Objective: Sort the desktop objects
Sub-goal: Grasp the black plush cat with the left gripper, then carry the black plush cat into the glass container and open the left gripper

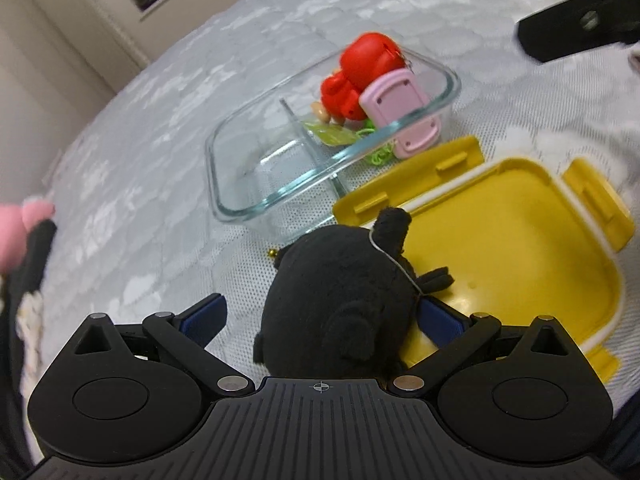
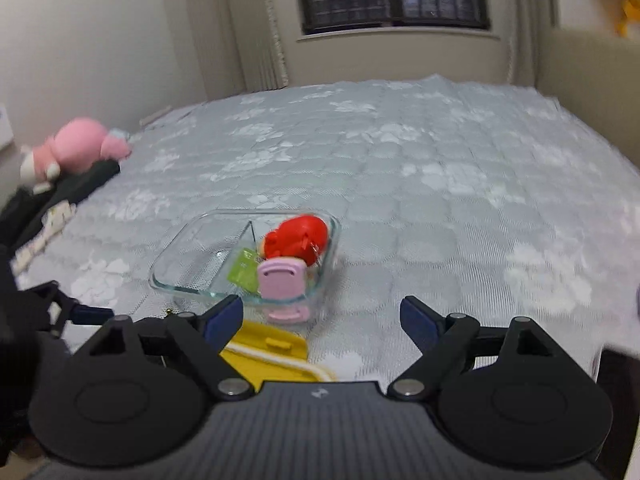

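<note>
While a pink plush (image 2: 78, 148) lies blurred at the far left edge, the left gripper (image 1: 320, 312) stands spread around a black plush toy (image 1: 340, 304) whose front is hidden, lying just short of the glass container (image 1: 256, 200). Its right compartment holds a red toy (image 1: 360, 72), half-blurred, and a pink case (image 1: 400, 112); beside it lies the yellow lid (image 1: 520, 248), cut off. The right gripper (image 2: 322, 320) hangs spread, holding nothing.

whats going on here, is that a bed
Yes, a person is sorting small things on a quilted bed cover. The left gripper sits open around a black plush toy beside a yellow lid. The right gripper is open and holds nothing. A divided glass container has a red toy and a pink item in one half.
</note>
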Demonstrator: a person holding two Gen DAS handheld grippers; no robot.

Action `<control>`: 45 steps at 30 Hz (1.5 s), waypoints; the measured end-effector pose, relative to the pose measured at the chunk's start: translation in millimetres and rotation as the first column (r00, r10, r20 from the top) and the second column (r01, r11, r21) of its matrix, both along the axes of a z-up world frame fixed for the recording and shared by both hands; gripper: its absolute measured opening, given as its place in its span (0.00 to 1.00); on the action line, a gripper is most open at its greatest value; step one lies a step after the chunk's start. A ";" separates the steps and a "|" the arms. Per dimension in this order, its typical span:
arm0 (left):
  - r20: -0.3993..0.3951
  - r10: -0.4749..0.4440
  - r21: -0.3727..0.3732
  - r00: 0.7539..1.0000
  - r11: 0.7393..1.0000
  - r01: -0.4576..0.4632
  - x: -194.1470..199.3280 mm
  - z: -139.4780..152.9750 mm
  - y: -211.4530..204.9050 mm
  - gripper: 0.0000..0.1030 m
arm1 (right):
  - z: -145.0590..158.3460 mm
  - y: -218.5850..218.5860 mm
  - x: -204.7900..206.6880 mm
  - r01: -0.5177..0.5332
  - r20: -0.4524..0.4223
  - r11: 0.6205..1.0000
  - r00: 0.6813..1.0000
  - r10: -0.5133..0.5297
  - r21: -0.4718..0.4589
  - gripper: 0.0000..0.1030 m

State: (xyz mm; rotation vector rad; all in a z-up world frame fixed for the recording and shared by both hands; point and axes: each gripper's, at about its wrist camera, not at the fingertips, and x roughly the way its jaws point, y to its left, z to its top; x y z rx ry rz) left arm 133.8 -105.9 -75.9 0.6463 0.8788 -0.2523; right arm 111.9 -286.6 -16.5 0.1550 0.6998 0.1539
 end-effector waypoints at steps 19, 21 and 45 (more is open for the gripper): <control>0.010 -0.075 0.031 0.997 0.997 0.075 -6.0 -0.2 -7.4 0.71 | -37.6 -16.5 -18.5 -0.024 -0.109 0.979 0.993 0.046 0.203 0.85; 0.000 -0.066 0.019 0.998 0.998 0.066 -5.9 1.4 -5.8 0.70 | -36.9 -14.5 -21.2 -0.032 -0.111 0.978 0.992 0.056 0.208 0.85; 0.056 0.004 -0.124 0.998 0.992 0.003 8.1 58.5 16.6 0.67 | -52.5 -27.1 -32.9 0.013 -0.172 0.958 0.984 0.038 0.286 0.85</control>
